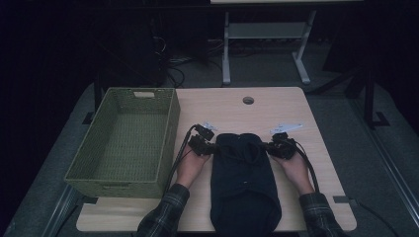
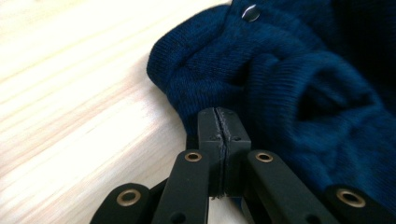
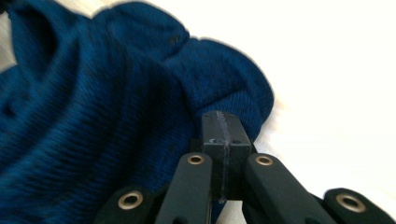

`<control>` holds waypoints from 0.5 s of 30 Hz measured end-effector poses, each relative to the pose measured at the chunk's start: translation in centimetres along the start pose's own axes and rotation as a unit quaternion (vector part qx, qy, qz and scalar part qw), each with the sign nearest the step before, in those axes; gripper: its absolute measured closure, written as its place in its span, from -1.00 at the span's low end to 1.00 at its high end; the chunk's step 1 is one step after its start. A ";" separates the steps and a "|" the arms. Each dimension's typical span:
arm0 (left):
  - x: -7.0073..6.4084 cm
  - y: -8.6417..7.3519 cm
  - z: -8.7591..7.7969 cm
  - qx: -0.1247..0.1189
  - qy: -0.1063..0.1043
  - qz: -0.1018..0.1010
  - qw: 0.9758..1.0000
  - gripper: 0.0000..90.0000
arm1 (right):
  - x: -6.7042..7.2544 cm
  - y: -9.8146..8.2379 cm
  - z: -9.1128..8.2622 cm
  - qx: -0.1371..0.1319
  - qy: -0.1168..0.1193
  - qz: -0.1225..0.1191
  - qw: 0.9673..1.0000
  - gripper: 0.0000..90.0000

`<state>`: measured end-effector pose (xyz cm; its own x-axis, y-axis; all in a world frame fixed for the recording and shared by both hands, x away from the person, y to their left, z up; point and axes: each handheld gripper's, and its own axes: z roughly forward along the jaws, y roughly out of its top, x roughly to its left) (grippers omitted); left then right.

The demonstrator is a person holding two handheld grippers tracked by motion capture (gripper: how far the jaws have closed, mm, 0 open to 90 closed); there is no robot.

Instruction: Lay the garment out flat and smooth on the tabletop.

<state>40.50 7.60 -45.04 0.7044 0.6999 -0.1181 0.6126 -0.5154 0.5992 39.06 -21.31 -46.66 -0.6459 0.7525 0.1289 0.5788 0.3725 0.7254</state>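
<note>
Dark blue sweater (image 1: 243,177) flat on table (image 1: 276,106) beside green basket (image 1: 123,143); left hand-held gripper (image 2: 223,122) and right hand-held gripper (image 3: 225,126) each clamped on a top corner.

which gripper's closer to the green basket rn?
Left. The left gripper grips the dark sweater's near-basket edge, just right of the green basket. The right gripper grips the sweater's far edge, farther away.

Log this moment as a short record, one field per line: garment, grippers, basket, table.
garment: dark blue knit garment, folded, lying flat on the table, near edge overhanging
left gripper: shut on the garment's far left corner
right gripper: shut on the garment's far right corner
basket: green woven basket, left of the garment, nothing inside
table: light wooden table
</note>
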 end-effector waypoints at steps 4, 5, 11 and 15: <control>0.1 -0.1 0.6 0.008 0.007 0.001 1.000 1.00 | -0.1 -0.3 0.3 0.021 -0.012 -0.004 1.000 1.00; 0.1 0.0 0.6 0.010 0.010 0.003 1.000 1.00 | -0.1 -0.3 0.3 0.024 -0.013 -0.002 1.000 1.00; 0.1 0.0 0.5 0.017 0.021 0.008 1.000 1.00 | 0.0 -0.5 -0.4 0.043 -0.026 -0.017 0.999 1.00; 0.4 0.0 0.3 0.018 0.012 0.005 1.000 0.99 | -0.1 -0.5 -0.5 0.045 -0.021 -0.018 0.999 1.00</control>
<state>40.88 7.67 -45.32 0.7019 0.7063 -0.0921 0.6184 -0.5400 0.5710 38.58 -21.86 -46.67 -0.6466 0.7592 0.0746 0.5993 0.4451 0.6654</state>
